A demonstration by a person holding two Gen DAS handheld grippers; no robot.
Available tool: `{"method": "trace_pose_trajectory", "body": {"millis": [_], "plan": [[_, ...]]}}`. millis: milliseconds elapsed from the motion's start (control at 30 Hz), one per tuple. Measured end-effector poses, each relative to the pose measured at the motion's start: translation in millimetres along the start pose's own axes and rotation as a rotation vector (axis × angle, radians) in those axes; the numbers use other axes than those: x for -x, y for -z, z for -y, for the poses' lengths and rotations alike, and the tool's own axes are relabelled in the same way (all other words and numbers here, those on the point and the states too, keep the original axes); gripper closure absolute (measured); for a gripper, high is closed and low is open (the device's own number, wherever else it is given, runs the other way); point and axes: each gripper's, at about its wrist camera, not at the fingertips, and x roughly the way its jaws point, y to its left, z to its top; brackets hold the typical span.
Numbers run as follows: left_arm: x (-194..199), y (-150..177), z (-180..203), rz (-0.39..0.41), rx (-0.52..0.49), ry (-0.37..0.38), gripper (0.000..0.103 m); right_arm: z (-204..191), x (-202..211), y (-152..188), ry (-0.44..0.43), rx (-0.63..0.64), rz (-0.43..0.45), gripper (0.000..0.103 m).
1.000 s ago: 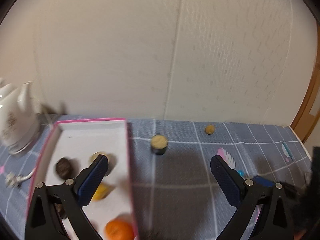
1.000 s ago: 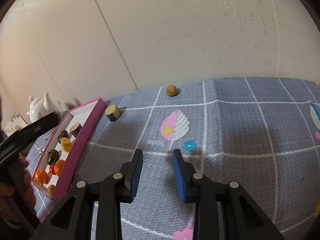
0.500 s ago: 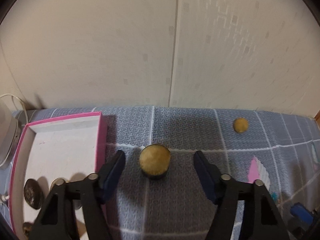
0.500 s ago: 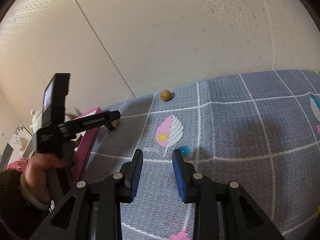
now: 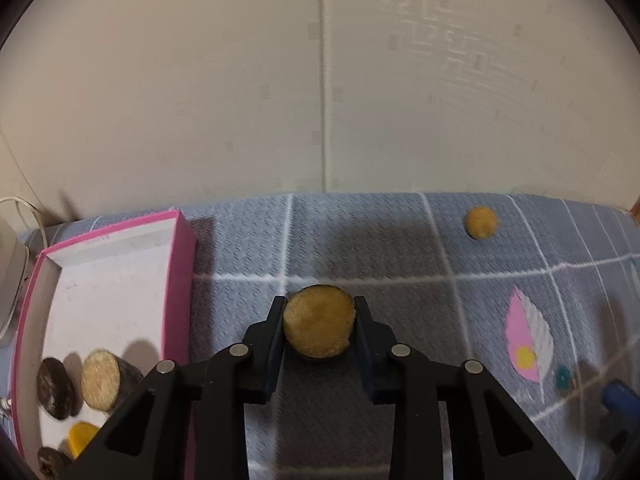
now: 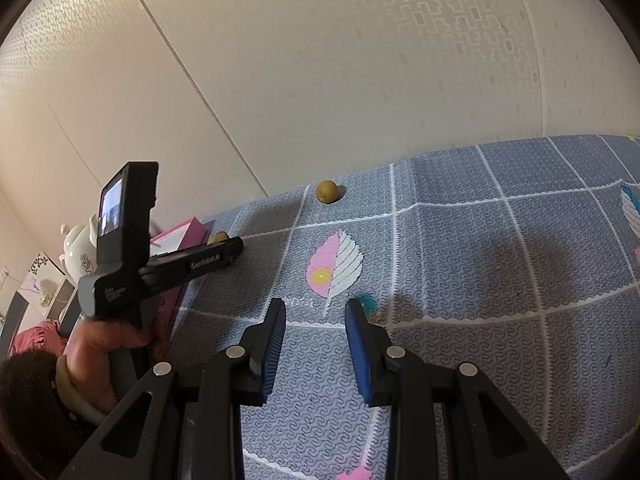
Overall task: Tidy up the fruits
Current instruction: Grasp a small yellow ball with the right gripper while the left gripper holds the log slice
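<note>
Pink box (image 5: pixel 182 280): approx 4 fruit pcs (image 5: pixel 100 386)

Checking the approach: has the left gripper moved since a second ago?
Yes. The left gripper moved right, away from the pink box, and its jaws are closing around the cut fruit.

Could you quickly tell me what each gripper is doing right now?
Left gripper: jaws closing on the cut fruit piece, pads touching it.
Right gripper: shut, holding nothing.

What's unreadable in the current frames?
- Left wrist view: the pink-walled white tray has its near end covered by the left hand-held gripper, which is closing on the cut yellow-faced dark-skinned fruit piece.
- Right wrist view: that fruit piece is mostly hidden behind the gripper's black body.
- White teapot: partly hidden.
</note>
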Motion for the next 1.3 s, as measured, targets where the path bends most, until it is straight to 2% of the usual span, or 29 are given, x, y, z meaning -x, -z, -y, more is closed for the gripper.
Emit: {"method": "trace_pose_trajectory", "body": {"millis": [333,500,667,800,967,1033,1167,1300], "plan": [[27,37,13,0.014,0.03,0.055,0.071,-1,-4,-3,0.012,0.009,0.005,0.072],[35,54,9,0.028,0.052,0.071,0.071,-2,-13,-18,0.021,0.048,0.003,0.072],[37,61,-5,0.033,0.113,0.089,0.071,-16,-43,-52,0.035,0.18,0.005,0.072],[41,66,-12,0.036,0.14,0.097,0.071,-25,-86,-78,0.089,0.273,-0.047,0.072],[45,69,-21,0.04,0.167,0.115,0.071,-30,-116,-90,0.114,0.304,-0.086,0.072],[44,70,-21,0.04,0.17,0.119,0.071,-34,-124,-91,0.155,0.34,-0.089,0.072],[44,67,-21,0.047,0.174,0.127,0.071,-33,-135,-97,0.184,0.331,-0.103,0.072],[54,70,-31,0.046,0.174,0.129,0.071,-30,-142,-99,0.186,0.319,-0.119,0.081]]}}
